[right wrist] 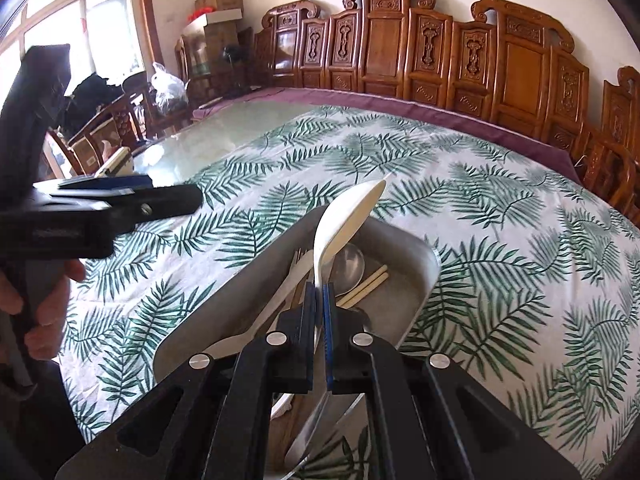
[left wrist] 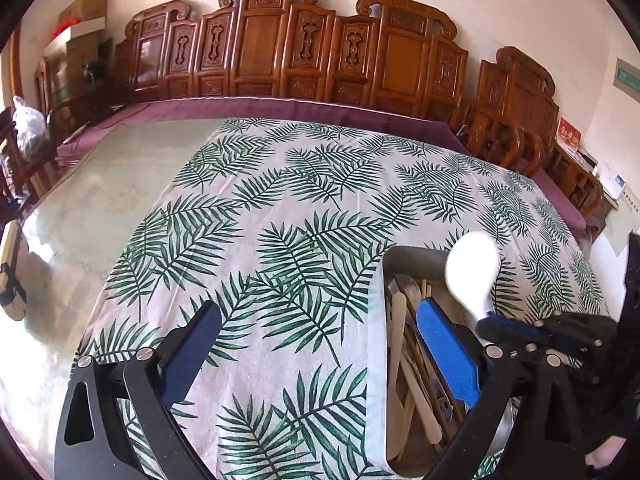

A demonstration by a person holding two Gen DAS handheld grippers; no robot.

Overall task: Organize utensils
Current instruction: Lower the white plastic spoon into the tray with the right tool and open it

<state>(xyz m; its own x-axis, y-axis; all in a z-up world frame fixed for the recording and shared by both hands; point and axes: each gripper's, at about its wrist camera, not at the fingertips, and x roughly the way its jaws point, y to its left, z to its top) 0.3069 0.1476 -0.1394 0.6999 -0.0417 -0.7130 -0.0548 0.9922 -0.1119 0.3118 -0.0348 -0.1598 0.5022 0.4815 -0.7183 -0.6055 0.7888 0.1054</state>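
Right wrist view: the right gripper is clamped on the handle of a white plastic spoon, whose bowl rises tilted above a metal tray. Inside the tray lie a metal spoon, wooden chopsticks and a pale fork-like utensil, all partly hidden by the gripper. The tray rests on a leaf-print cloth spread over the tabletop. At the left edge, a hand grasps the handle of the left gripper, seen from the side.

Left wrist view: the left gripper stands wide apart with nothing between its jaws; one finger hangs over the bare cloth, the other finger over the tray. Wooden utensils lie lengthwise in the tray. The white spoon, held by the right gripper, hovers above the tray's far right part. Carved wooden chairs line the wall behind.
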